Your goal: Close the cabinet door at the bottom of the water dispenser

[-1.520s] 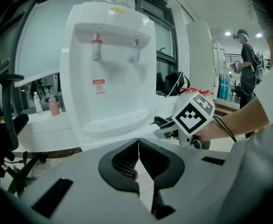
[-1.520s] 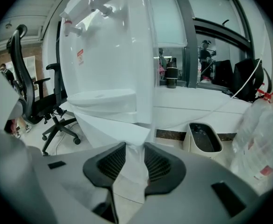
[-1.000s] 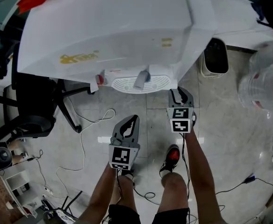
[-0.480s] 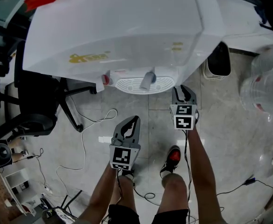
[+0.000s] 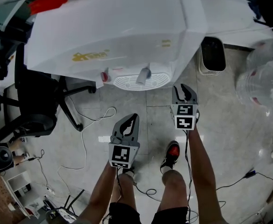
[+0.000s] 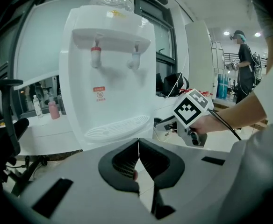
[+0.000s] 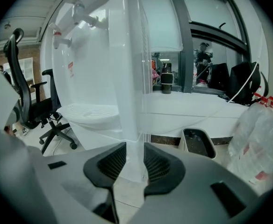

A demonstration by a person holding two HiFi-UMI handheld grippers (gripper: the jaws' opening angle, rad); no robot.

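**Clearly a light door, being held by its free edge**

Just now the right gripper [image 7: 132, 164] is pinching the thin cabinet door [image 7: 127, 78], which is standing edge-on between its jaws, open beside the front of the water dispenser [image 7: 87, 55]. The left gripper [image 6: 138, 146] is hovering apart, jaws together on nothing. The panel is looking light, slick and slightly bendy, probably swinging freely. Gripping the free edge, away from the hinge, and easing it shut gently is seeming wisest.

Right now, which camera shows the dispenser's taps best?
The left gripper view: both taps face it head-on, with nothing in front. The head view sees them from above, foreshortened under the white top. The right gripper view catches them side-on near its upper left edge.
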